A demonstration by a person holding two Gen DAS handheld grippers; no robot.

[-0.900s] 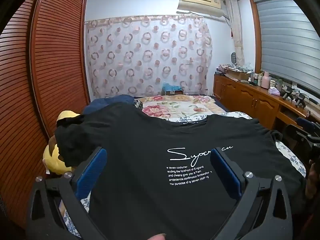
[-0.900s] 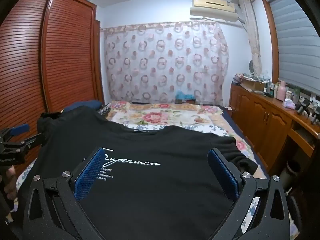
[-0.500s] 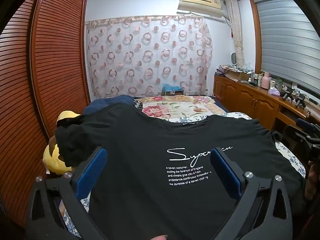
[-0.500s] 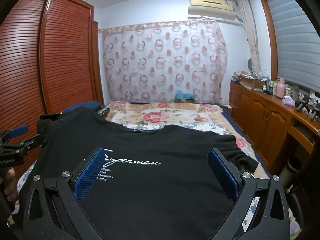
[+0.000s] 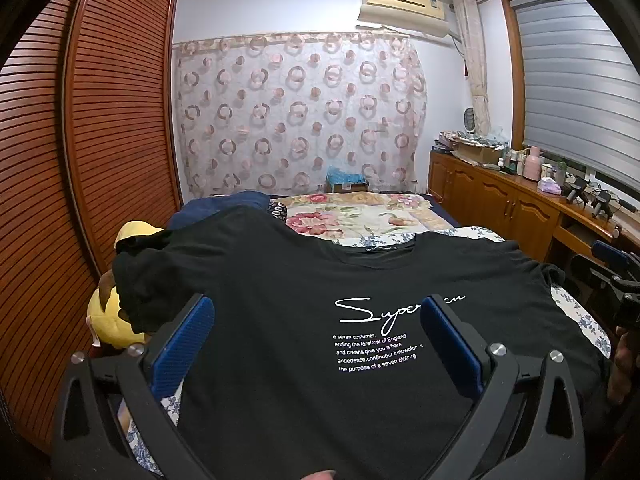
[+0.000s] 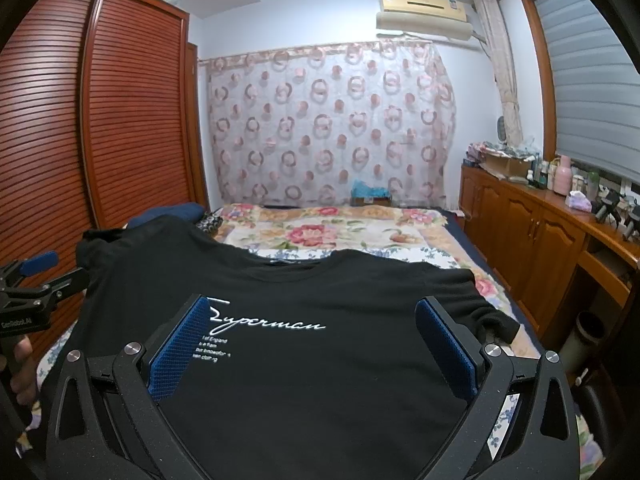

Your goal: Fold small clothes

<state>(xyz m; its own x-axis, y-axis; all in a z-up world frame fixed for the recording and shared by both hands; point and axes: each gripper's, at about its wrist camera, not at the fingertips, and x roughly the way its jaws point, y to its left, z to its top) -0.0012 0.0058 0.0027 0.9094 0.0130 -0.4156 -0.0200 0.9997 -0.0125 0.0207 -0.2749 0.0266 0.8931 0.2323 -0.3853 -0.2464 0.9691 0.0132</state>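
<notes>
A black T-shirt (image 5: pixel 280 288) with white "Superman" lettering lies spread face up on the bed, collar toward the far end; the right wrist view shows it too (image 6: pixel 360 292). Its left sleeve is bunched up near the yellow toy. My left gripper (image 5: pixel 316 316) hovers open over the shirt's left half, blue pads wide apart, nothing between them. My right gripper (image 6: pixel 312 316) hovers open over the chest print, also empty. Each gripper shows at the edge of the other's view: the right one (image 5: pixel 612 268) and the left one (image 6: pixel 36 276), held by a hand.
The bed (image 6: pixel 320 232) has a floral quilt beyond the shirt. A yellow plush toy (image 5: pixel 112 312) lies at the bed's left edge beside the slatted wardrobe (image 5: pixel 80 160). A wooden cabinet (image 6: pixel 532 232) with bottles runs along the right wall. A dark blue pillow (image 5: pixel 224 204) lies behind the shirt.
</notes>
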